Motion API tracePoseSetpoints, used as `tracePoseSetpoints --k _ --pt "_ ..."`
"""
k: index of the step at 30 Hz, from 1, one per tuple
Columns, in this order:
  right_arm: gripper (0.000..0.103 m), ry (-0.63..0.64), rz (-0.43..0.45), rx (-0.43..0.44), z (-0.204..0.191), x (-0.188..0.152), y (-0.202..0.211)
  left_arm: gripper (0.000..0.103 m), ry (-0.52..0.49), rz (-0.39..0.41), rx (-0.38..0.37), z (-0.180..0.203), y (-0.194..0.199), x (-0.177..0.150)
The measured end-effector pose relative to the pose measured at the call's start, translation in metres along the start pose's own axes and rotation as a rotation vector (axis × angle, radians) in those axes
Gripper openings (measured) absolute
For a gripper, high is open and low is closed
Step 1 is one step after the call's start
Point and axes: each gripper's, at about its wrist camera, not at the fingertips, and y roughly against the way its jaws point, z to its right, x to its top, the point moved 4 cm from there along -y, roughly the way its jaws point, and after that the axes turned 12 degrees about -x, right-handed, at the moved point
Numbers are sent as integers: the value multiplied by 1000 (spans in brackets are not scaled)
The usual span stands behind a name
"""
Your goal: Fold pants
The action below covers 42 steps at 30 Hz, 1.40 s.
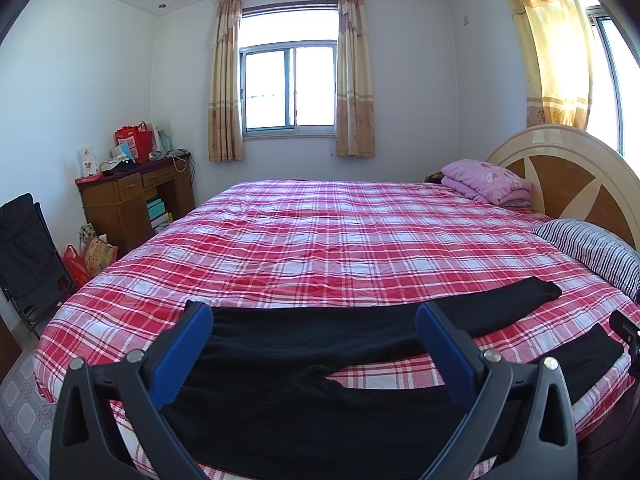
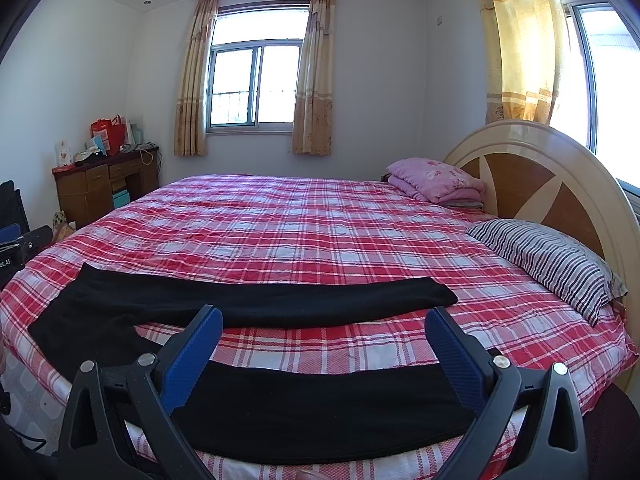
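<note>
I read the black, soft-knit pants (image 2: 256,300) as lying flat on the red-and-white plaid bedsheet (image 2: 320,232), along the near edge of the bed. Their long axis runs from 9 o'clock to 3 o'clock across both wrist views. The waist end is at 9 o'clock and the two leg cuffs are at 3 o'clock. The legs are spread apart: a strip of plaid shows between the far leg and the near leg.

Left gripper (image 1: 314,320): released, jaws wide apart, nothing between the blue pads. It hovers above the waist and crotch section, which fills the 6 o'clock part of the left wrist view. I cannot tell whether the pads touch the cloth.

Right gripper (image 2: 324,322): released, jaws wide apart, nothing held. It is over the near leg, which passes under it at 6 o'clock. The far leg lies at 12 o'clock from its fingertips, with its cuff toward 2 o'clock.

Governing relation: the garment axis is crosswise to both grippers. In my judgement the left gripper is nearer the waist and the right gripper nearer the cuffs. The first fold probably brings the near leg toward 12 o'clock onto the far leg, each gripper taking its own end.

The striped pillow (image 2: 548,260) lies at 3 o'clock, well apart from the cuffs.
</note>
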Motion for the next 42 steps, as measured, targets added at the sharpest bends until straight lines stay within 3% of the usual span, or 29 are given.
tracePoseSetpoints --k 32,42 --pt "102 15 -19 -10 -3 -7 -6 103 -6 -26 2 0 -8 -7" --pt "102 42 -50 -38 -5 -19 -24 103 -13 -71 43 -6 -32 -20"
